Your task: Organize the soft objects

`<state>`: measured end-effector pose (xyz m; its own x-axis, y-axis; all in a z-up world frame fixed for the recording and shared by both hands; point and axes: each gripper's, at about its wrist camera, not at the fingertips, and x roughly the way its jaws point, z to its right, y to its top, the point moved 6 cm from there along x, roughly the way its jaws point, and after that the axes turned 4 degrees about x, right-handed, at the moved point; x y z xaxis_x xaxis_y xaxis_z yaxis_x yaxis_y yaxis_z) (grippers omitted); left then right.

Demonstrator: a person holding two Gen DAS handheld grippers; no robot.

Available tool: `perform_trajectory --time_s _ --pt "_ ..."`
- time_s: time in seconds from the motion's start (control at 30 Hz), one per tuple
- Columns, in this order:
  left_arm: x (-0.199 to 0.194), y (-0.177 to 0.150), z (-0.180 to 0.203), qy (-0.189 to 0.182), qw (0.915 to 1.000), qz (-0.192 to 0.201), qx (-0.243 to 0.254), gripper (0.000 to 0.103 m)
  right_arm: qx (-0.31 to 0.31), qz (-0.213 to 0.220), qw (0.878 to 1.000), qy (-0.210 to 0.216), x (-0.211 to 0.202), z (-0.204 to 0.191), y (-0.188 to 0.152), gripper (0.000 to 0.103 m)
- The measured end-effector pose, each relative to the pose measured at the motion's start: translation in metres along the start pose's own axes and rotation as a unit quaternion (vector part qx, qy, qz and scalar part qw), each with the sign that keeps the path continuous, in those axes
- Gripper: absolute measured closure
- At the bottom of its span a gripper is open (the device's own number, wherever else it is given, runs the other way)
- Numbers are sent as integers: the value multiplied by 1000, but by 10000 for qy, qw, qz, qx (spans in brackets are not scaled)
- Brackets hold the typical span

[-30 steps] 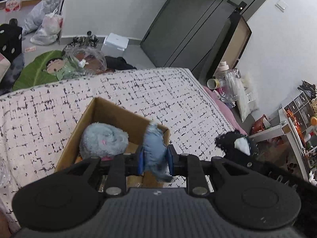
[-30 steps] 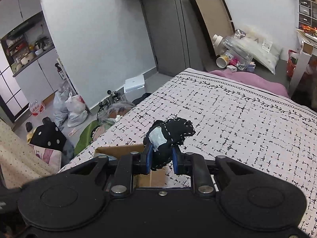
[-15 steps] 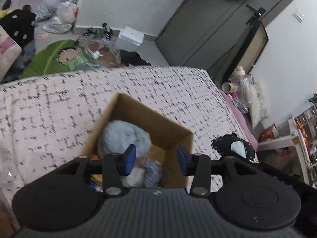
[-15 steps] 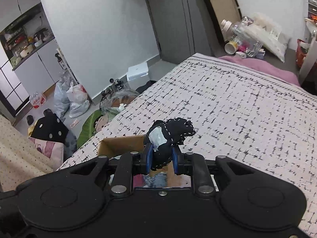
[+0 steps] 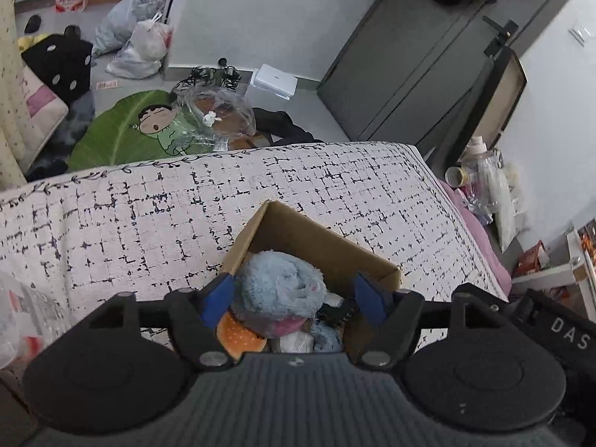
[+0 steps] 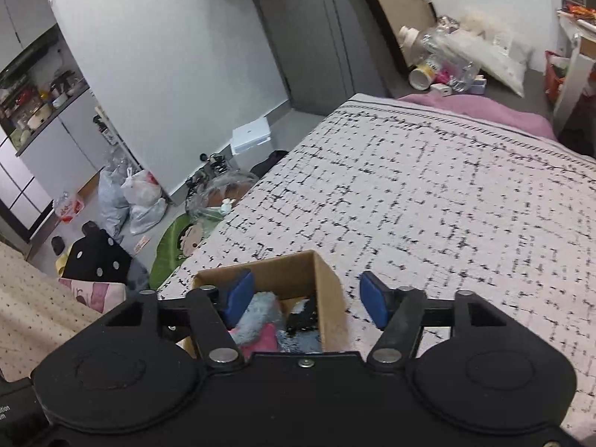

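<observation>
Even indoor light, soft shadows; fisheye edges bent, right view blurred.

Left gripper [image 5: 294, 298]: black body, ribbed grey centre panel, two round side discs, silver pivot screws, blue pads on jaws. Right gripper [image 6: 307, 300]: all-black smooth body, same discs, silver screws, blue pads; white lettering "DAS" on housing seen from left wrist view.

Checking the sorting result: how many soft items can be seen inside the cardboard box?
4: fluffy light-blue plush on top, orange spotted piece front-left, blue denim-like piece low right, black fabric piece by the right wall. More may lie underneath.
</observation>
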<state>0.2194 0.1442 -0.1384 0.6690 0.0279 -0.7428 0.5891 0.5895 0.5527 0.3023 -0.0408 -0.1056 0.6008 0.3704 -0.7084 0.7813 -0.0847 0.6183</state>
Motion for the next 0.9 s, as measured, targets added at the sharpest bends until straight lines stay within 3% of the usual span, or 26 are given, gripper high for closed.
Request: perform_trajectory --time_s 0.1,0.27,0.4,0.6,0.8,0.9 --pt "-7 -2 6 -11 9999 -7 132 23 -41 49 9999 -93 -10 5 0 24" --pt "-18 -8 13 -73 9995 -268 174 16 82 -76 9997 -234 -31 16 -2 22" --pt "-34 -13 24 -48 9986 -313 423 10 222 -129 9996 -104 -49 22 -8 14" --pt "-56 -24 45 -32 9952 -355 912 9 561 -120 9983 88 -77 41 -10 10" --pt "-89 -30 63 43 9923 -176 1229 8 516 95 9984 197 -114 49 -4 0" --pt "-105 -34 72 56 9908 -72 1348 8 430 142 9986 278 -128 52 -6 0"
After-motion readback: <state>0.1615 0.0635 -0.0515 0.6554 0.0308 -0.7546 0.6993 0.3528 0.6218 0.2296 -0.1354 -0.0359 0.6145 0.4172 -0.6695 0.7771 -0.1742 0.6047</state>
